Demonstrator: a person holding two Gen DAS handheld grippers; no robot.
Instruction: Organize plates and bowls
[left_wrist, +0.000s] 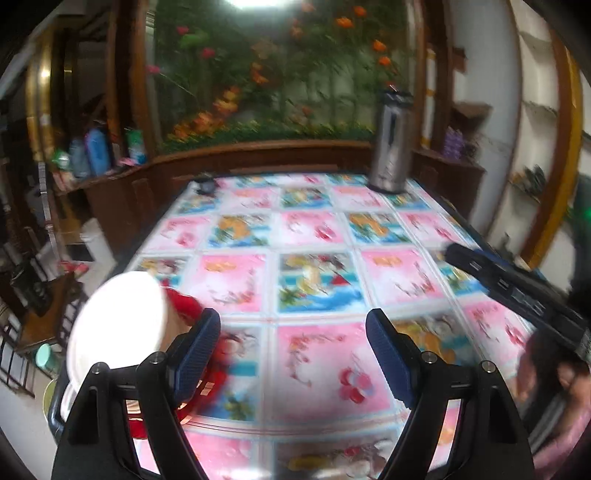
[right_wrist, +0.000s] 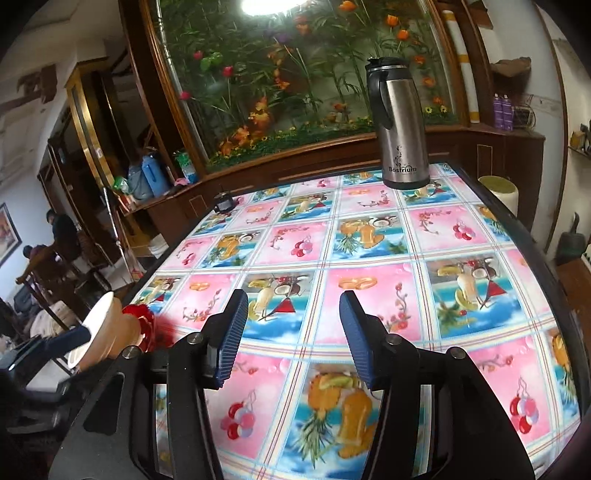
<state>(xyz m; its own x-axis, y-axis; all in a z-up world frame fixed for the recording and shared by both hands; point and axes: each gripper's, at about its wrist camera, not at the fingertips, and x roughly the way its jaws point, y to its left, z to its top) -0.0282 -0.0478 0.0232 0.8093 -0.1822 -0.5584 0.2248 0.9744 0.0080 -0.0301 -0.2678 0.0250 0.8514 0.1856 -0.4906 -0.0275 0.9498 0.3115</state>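
A white bowl with a tan outside leans on its side at the table's left edge, its mouth turned left. It rests against red plates. My left gripper is open just right of the bowl, over bare tablecloth, with nothing between its fingers. In the right wrist view the same bowl and the red plates lie far left, with one left finger in front of the bowl's rim. My right gripper is open and empty over the cloth. Blur hides what supports the dishes.
A fruit-patterned cloth covers the table. A steel flask stands at the far right, a small dark object at the far left edge. A white cylinder stands beyond the right edge. A planted glass case lies behind.
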